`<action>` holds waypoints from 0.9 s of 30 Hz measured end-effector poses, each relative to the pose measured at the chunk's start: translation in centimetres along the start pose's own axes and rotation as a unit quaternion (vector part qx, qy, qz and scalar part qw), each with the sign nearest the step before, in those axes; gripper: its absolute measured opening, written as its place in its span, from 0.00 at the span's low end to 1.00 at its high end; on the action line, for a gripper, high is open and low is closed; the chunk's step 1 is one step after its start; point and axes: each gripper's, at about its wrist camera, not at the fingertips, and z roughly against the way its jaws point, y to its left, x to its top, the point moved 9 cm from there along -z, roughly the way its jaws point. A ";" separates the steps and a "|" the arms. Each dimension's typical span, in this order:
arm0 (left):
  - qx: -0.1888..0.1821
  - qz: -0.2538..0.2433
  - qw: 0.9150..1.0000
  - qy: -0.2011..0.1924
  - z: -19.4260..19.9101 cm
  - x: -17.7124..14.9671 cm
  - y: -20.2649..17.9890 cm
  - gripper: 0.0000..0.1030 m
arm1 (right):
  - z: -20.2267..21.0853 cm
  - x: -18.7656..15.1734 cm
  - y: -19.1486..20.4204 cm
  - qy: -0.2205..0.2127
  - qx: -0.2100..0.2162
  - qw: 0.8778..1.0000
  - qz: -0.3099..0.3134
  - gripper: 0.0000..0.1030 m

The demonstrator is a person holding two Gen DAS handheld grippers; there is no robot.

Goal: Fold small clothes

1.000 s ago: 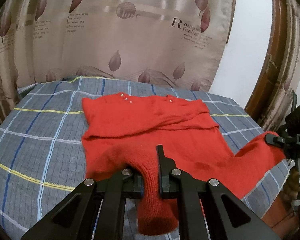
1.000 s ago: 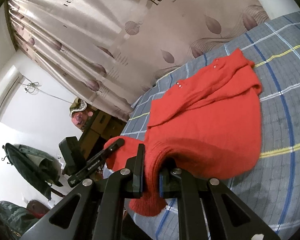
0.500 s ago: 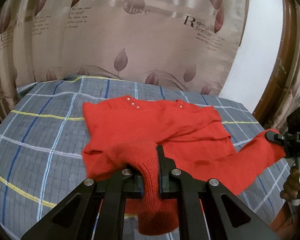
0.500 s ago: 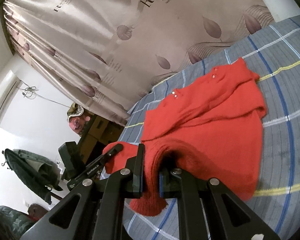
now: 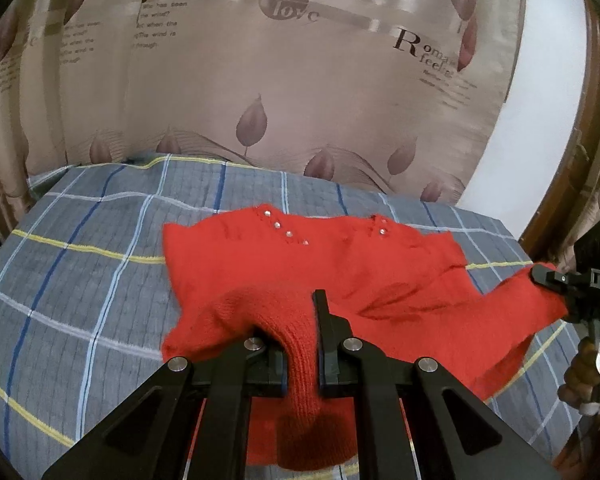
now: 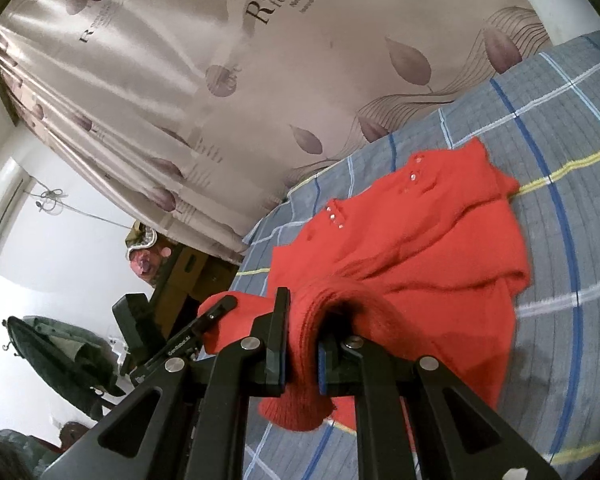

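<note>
Red sweater [image 5: 340,272] lay mid-frame on the plaid bed [image 5: 80,280], collar far. Left gripper [image 5: 302,344] and right gripper [image 6: 302,344] each had jaws clamped on a hem corner. Best carry both corners level toward the collar, keeping the hem taut, before releasing.

Right tool [image 6: 302,354] is pinching a ribbed edge of the red sweater [image 6: 428,264], lifting it off the grey plaid bed [image 6: 572,152]. Left tool [image 6: 216,314] is gripping another red edge at left. Sweater's beaded neckline is lying toward the leaf-print curtain [image 6: 260,80].
</note>
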 end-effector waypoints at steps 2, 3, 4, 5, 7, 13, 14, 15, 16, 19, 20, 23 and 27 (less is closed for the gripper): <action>0.003 0.003 1.000 0.001 -0.7 0.5 0.2 0.09 | -0.5 0.6 -0.3 0.002 0.000 1.000 -0.001 0.11; 0.005 0.004 1.000 0.001 -1.1 0.7 0.3 0.09 | -0.9 1.1 -0.7 0.004 -0.001 1.000 -0.004 0.11; 0.006 0.005 1.000 0.002 -1.4 0.9 0.4 0.09 | -1.2 1.3 -0.9 0.005 -0.001 1.000 -0.005 0.11; 0.009 0.004 1.000 0.003 -1.9 1.1 0.4 0.09 | -1.4 1.6 -1.1 0.006 -0.002 1.000 -0.007 0.11; 0.014 0.005 1.000 0.006 -2.9 1.5 0.7 0.09 | -2.0 2.2 -1.8 0.008 -0.002 1.000 -0.012 0.11; 0.026 0.023 0.999 0.013 -5.5 2.5 2.1 0.09 | -3.6 4.1 -4.2 0.006 -0.002 0.999 -0.037 0.11; 0.028 0.028 0.999 0.016 -6.1 2.6 2.4 0.09 | -4.0 4.3 -4.6 0.007 -0.003 0.999 -0.040 0.11; 0.029 0.030 0.999 0.018 -6.5 2.6 2.6 0.09 | -4.4 4.5 -5.2 0.009 -0.005 0.999 -0.045 0.11; 0.031 0.033 0.999 0.023 -7.2 2.7 2.9 0.09 | -4.7 4.6 -5.4 0.010 -0.005 0.999 -0.049 0.11; 0.036 0.041 0.998 0.033 -8.8 2.7 3.6 0.09 | -6.0 5.0 -6.9 0.014 -0.010 0.998 -0.064 0.11; 0.037 0.046 0.998 0.037 -9.3 2.6 3.8 0.09 | -6.3 5.1 -7.3 0.014 -0.009 0.997 -0.070 0.11; 0.031 0.071 0.996 0.050 -10.5 2.4 4.6 0.09 | -7.0 5.3 -8.2 0.014 -0.008 0.997 -0.082 0.12; 0.023 0.090 0.994 0.060 -11.5 2.4 5.2 0.10 | -7.5 5.4 -8.8 0.017 -0.011 0.996 -0.089 0.13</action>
